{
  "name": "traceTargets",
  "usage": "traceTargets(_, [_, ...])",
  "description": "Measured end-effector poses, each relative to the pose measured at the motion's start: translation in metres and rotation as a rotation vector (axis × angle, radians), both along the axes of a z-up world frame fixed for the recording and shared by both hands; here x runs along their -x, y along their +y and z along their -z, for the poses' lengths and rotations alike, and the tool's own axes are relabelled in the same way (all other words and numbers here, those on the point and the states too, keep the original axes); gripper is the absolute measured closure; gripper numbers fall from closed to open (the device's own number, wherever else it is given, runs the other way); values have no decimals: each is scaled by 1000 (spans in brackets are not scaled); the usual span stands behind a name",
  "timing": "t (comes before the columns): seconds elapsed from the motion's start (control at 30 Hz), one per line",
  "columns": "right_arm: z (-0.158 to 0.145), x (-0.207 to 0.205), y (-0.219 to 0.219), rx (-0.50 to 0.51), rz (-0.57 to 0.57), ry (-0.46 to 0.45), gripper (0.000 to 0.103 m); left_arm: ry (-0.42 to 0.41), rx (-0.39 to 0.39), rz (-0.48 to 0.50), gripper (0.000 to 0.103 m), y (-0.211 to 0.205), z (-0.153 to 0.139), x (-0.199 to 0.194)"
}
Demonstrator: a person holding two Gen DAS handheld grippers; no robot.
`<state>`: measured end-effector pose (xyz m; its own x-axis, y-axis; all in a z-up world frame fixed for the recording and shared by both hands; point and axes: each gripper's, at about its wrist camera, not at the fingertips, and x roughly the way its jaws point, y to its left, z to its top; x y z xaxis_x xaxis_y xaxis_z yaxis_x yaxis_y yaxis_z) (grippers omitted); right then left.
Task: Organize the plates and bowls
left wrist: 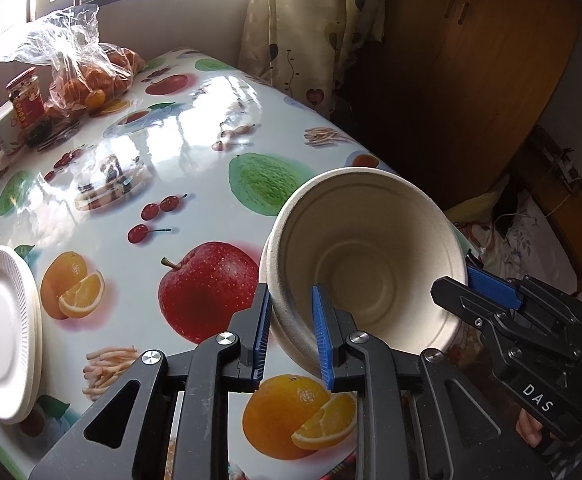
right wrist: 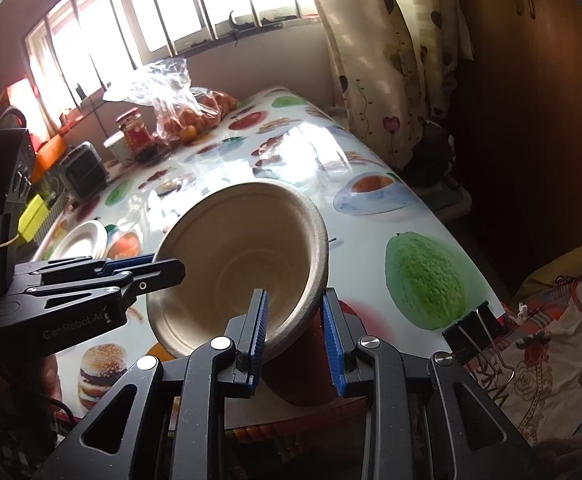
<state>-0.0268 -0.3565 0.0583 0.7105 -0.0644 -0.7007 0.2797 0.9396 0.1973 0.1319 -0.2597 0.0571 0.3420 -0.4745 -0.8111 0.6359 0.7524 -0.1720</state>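
Left wrist view: both grippers grip one tilted paper bowl (left wrist: 365, 264) above the near edge of the fruit-print table (left wrist: 195, 128).

Left gripper (left wrist: 291, 336) has its blue pads narrowed on the bowl's rim at about 7 o'clock, one pad inside and one outside. Right gripper (left wrist: 487, 284) enters from 3 o'clock and pinches the opposite rim. From the right wrist, the right gripper (right wrist: 295, 336) clamps the rim at 5 o'clock of the bowl (right wrist: 243, 256), and the left gripper (right wrist: 163, 270) bites in at 9 o'clock. A stack of white paper plates (left wrist: 1, 332) lies at 9 o'clock on the table; a bag of oranges (left wrist: 91, 68) and a red jar (left wrist: 25, 96) sit at 11 o'clock by the window.
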Motion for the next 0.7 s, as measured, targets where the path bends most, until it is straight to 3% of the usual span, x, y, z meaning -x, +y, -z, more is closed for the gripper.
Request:
traceTargets(0.6, [2,-1,0,2,7,3,74,-4,0,4,73,-2,0,1])
traceTargets(0.7, [2,-1,0,-1,6,1,72,-3,7,3,68,-1,0,0])
